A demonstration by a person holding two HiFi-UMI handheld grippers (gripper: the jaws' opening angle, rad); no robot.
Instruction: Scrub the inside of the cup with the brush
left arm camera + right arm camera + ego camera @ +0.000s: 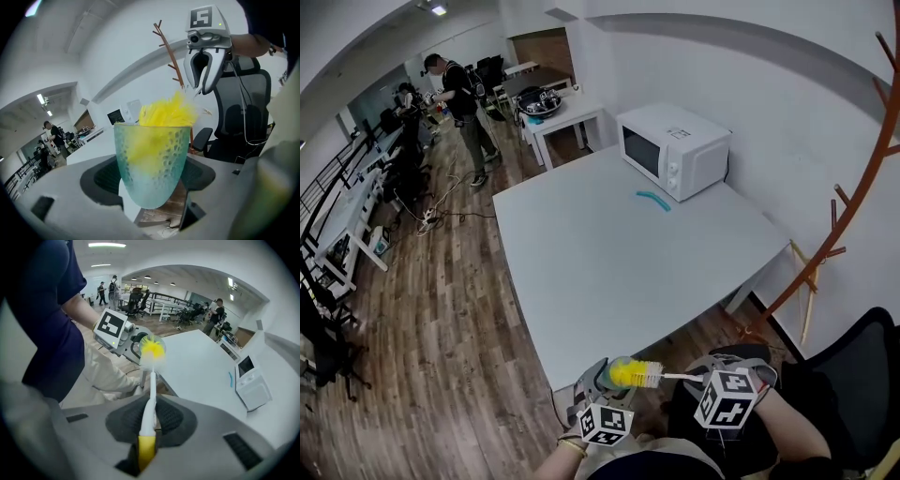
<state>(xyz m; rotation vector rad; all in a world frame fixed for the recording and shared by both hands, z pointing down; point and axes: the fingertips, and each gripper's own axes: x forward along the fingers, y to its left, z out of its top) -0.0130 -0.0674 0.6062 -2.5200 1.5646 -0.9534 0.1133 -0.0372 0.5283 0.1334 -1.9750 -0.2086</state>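
A frosted teal cup [152, 161] is clamped between the jaws of my left gripper [152, 187]. The yellow bristle head of the brush [166, 112] sits inside the cup and pokes over its rim. My right gripper [147, 420] is shut on the brush's white and yellow handle [149, 413], and the bristles [152, 348] reach into the cup held ahead of it. In the head view the left gripper [598, 382] holds the cup [617, 373] sideways near the table's front edge, with the brush [649, 376] entering from the right gripper [698, 378].
A white table [609, 262] stretches ahead with a white microwave [673, 148] at its far side and a small teal object [653, 200] beside it. A brown coat stand [853, 202] rises at the right, next to a black office chair [862, 384]. People stand far off.
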